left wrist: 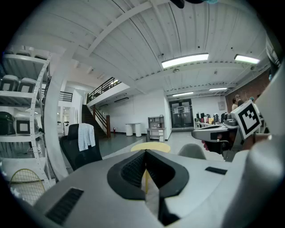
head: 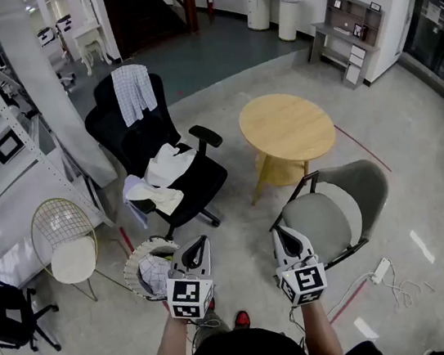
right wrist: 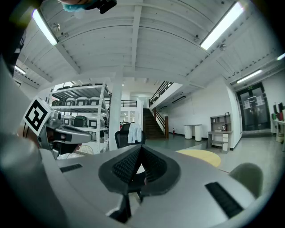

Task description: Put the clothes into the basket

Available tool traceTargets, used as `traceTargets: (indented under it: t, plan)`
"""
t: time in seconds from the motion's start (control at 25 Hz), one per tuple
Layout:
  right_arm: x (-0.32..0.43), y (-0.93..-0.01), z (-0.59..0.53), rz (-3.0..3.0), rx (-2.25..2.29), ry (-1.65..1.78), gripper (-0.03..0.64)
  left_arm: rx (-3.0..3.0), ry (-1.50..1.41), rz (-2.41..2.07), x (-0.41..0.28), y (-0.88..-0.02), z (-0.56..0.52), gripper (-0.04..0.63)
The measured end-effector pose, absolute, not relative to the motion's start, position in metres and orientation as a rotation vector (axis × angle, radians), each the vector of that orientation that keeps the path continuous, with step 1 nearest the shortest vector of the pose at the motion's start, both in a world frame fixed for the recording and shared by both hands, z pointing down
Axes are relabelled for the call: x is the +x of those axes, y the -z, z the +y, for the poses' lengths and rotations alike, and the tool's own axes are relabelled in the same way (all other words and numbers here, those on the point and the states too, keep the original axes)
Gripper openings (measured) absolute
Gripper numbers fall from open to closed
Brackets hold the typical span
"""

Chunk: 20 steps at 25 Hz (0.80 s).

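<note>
Black chair (head: 171,159) may roll if tugged, white clothes (head: 164,177) on its seat & checked cloth (head: 134,90) over its back could trail past floor basket (head: 130,267) by left gripper (head: 201,242), and both it & right gripper (head: 279,235) hang well short, fingers together, empty.

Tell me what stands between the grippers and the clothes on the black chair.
Nothing visible. Only bare floor lies between the left gripper, the right gripper and the clothes on the black chair; the basket sits beside the left gripper.
</note>
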State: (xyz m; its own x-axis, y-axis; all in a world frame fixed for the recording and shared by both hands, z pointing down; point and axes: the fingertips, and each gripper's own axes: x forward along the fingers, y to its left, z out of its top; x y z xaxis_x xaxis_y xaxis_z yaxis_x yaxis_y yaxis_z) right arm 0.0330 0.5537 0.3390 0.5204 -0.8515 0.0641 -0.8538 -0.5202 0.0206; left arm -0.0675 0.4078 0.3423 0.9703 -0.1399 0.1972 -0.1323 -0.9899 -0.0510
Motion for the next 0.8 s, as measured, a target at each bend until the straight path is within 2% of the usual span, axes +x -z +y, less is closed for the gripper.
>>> traceTargets:
  t: [0.8]
  plan:
    - [0.045,-0.36,0.514,-1.638,2.64,-0.191,0.028,-3.109,0.409,0.261,-0.055,-0.367,0.382,0.008]
